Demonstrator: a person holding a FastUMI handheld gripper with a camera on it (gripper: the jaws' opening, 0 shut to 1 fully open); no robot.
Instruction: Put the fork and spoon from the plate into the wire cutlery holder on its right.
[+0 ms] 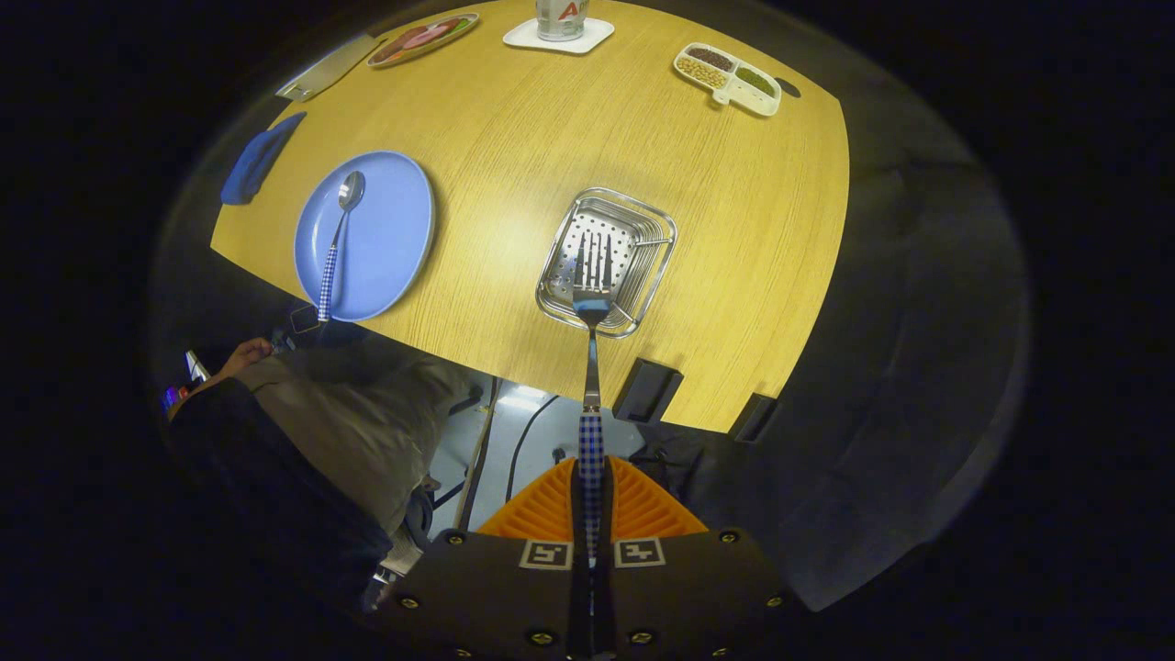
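**Ana:** Gripper view, and the gripper (592, 514) has both fingers pressed on the checked handle of the fork (592, 367), tines pointing away, hanging over the wire cutlery holder (606, 262).

**Ben:** So the jaws are closed on that handle. Where's the other piece?

**Ana:** The spoon (336, 243) lies on the blue plate (386, 229), well to the left of the holder, bowl on the far side, handle running past the plate's near rim.

**Ben:** 1 of 2 carried over, then. What can spoil it from here?

**Ana:** My guess: the tines look lined up with the holder's near half, close to its front wire. Let go with the fork off-centre and the head could catch the rim, tip out, and land on the table (734, 229).

**Ben:** And the grip itself?

**Ana:** It's far down a long, thin handle, so the head may swing. Any twist between the fingers and the tines wander off the opening.

**Ben:** Height?

**Ana:** Can't judge it from this angle. Dropped from too high, a metal fork could bounce or shove that light-looking holder towards the table's near edge, which lies just this side of it.
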